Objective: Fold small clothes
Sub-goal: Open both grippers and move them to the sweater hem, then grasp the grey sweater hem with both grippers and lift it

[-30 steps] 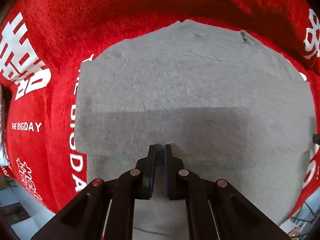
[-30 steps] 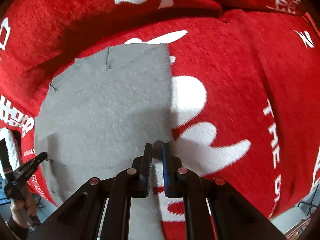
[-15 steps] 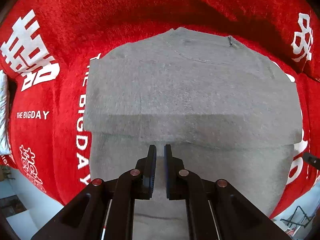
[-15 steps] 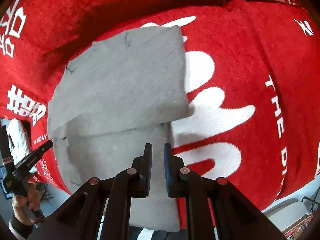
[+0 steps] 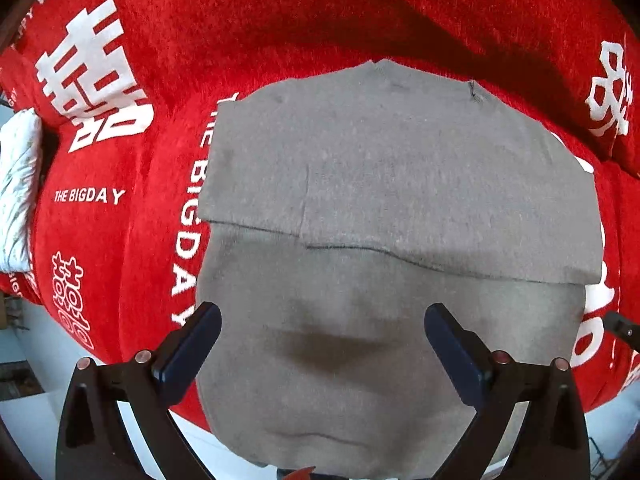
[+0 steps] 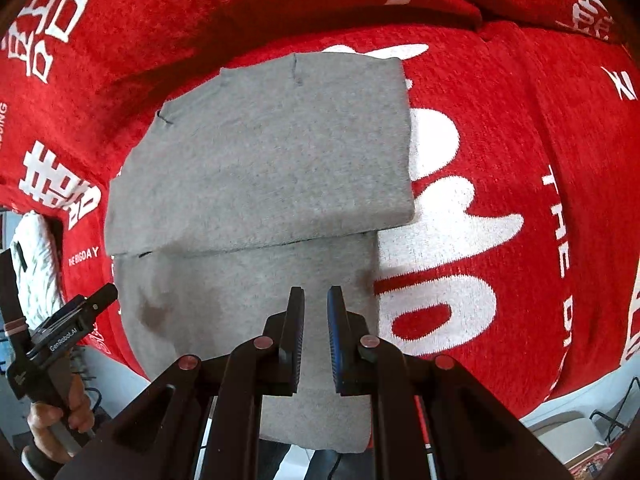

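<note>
A grey garment lies on a red blanket, its far part folded as a flap over the near part, which hangs off the front edge. My left gripper hovers over the near part; its jaws are opening wide and grip nothing. In the right wrist view the garment lies left of centre. My right gripper stands above the garment's near right edge, fingers almost together with nothing seen between them. The left gripper also shows at the left there, held by a hand.
The red blanket carries large white characters and lettering and spreads well beyond the garment to the right. A white cloth lies at its left edge. Pale floor and a grey chair show past the front edge.
The left jaws went from shut to wide open. Both grippers drew up and back from the garment, so more of it and its folded flap shows.
</note>
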